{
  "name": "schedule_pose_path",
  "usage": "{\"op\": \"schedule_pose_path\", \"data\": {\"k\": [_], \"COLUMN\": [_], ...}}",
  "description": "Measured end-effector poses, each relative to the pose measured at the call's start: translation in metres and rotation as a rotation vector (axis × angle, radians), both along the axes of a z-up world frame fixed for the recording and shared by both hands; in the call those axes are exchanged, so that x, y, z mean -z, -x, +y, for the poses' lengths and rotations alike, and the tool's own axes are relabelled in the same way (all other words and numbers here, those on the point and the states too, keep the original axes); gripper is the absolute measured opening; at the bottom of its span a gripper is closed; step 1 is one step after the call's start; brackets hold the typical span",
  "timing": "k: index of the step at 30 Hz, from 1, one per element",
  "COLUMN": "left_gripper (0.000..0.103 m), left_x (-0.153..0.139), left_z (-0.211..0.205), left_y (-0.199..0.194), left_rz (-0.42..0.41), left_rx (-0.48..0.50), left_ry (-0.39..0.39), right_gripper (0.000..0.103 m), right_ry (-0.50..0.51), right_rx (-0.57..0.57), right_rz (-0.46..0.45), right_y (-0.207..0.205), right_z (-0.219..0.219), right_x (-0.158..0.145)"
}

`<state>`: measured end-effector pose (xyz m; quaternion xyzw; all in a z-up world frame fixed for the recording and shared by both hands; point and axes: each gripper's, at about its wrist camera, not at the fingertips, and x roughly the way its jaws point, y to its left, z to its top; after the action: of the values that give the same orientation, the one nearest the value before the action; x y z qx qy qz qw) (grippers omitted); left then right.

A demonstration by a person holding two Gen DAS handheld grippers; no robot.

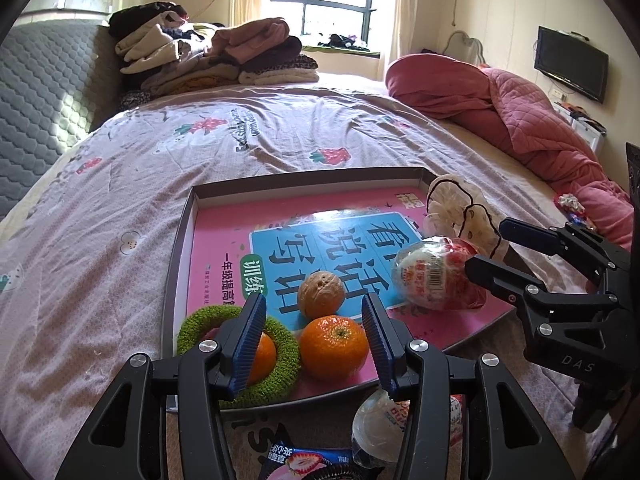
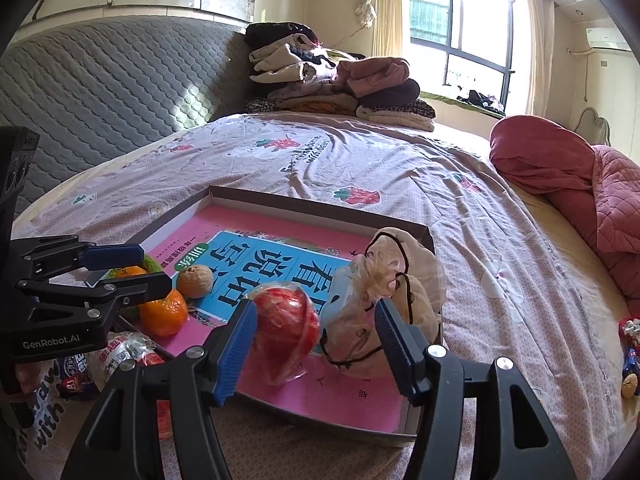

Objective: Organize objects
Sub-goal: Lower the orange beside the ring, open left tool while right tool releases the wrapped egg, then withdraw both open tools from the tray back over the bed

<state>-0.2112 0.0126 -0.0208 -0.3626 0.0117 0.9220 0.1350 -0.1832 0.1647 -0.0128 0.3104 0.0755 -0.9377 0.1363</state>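
Currently both grippers hover low over a shallow cardboard box lid point(image 1: 182, 236) lying on a bed, its floor covered by a pink and blue workbook point(image 1: 320, 240). Left gripper point(image 1: 316, 344): jaws stand apart, gripping nothing; a mandarin point(image 1: 334, 346) sits on the workbook between the fingers, clear of both pads. Just beyond it, a walnut point(image 1: 320, 294). At the lid's near left corner a green knitted ring point(image 1: 280, 360) encircles a second mandarin point(image 1: 264, 354), partly hidden behind the left finger. Right gripper point(image 2: 316, 344): jaws wide and empty, holding nothing; a red-and-white wrapped ball point(image 2: 286, 328) lies on the workbook close to its left pad, and whether they touch cannot be told. A plastic bag of pale snacks tied with black cord point(image 2: 392, 280) leans in the lid's right corner, near the right pad. Outside the lid, near edge: another wrapped ball point(image 1: 376, 428) and a strawberry-print snack packet point(image 1: 304, 464) on the bedsheet point(image 1: 120, 184). Folded clothes point(image 1: 208, 56) are stacked at the far side, and a red quilt point(image 1: 520, 120) is bunched on the right.
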Motion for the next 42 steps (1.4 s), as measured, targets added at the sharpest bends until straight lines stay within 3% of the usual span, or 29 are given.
{"op": "schedule_pose_path", "data": {"k": [27,42], "left_gripper": [0.058,0.059], "left_x": [-0.025,-0.037], "left_z": [-0.005,-0.03], "left_y": [-0.028,-0.058], "left_rz": [0.029,0.027], "left_rx": [-0.033,-0.09], "left_ry": [0.018,0.009], "right_gripper": [0.061,0.062], "right_ry": [0.03,0.058], "right_rx": [-0.039,-0.097], "right_rz": [0.076,0.087], "right_y": [-0.024,-0.049], "right_z": [-0.003,-0.016], "right_x": [-0.031,-0.044]}}
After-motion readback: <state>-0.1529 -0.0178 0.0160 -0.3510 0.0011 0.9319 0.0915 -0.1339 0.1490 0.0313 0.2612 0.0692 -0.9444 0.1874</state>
